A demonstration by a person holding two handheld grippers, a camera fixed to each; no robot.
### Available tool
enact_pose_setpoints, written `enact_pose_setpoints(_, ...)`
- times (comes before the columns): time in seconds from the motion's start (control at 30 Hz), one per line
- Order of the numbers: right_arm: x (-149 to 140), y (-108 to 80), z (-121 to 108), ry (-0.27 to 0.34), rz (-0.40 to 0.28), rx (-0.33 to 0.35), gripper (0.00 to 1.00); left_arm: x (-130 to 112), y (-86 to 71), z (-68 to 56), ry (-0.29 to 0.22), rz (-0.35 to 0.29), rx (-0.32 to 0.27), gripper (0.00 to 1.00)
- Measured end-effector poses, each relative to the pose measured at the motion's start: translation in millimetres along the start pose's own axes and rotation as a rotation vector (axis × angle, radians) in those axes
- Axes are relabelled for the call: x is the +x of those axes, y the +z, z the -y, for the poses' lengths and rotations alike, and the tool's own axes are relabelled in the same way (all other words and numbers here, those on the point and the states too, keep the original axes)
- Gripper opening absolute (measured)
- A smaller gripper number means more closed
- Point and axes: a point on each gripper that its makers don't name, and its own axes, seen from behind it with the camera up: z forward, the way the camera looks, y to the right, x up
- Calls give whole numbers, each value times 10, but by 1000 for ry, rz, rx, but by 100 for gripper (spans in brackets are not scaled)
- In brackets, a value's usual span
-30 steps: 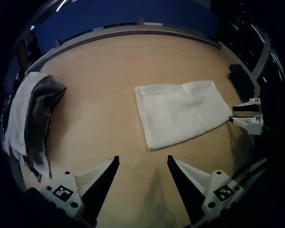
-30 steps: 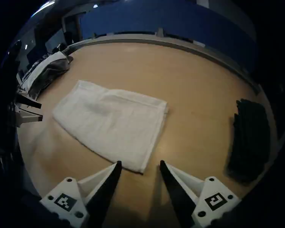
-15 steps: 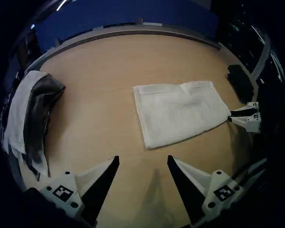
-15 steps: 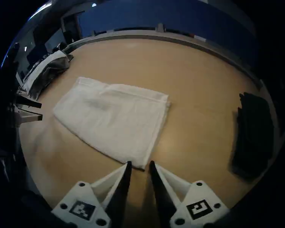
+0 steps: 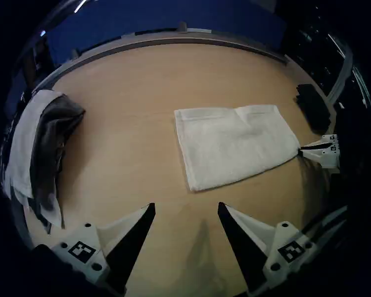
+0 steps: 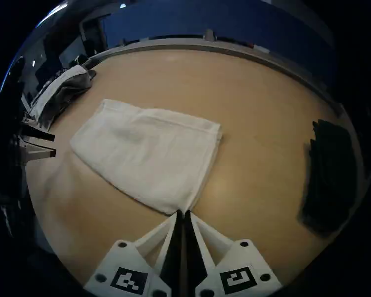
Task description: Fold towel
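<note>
While right tool pinches towel | dark stack, cloth heap apart

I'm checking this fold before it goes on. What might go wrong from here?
The right gripper grips the white towel only at its very corner; lifted, it may slip out or take just one layer. The left gripper hangs open off the towel, so a one-sided pull may drag it askew.

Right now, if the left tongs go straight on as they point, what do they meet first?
The left tongs would probably meet the near edge of the white towel, after a strip of bare table; their height is unclear.
</note>
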Motion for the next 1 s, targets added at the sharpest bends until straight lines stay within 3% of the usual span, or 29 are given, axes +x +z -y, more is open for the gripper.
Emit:
enact_pose_setpoints(0.6,160,-119,66,-16,-29,20,2,-5,-19,-13,-8,-1,-10,94)
enact_pose_setpoints(1.0,612,-321,191,-64,-116,26,2,14,-54,15,-13,-7,-8,94)
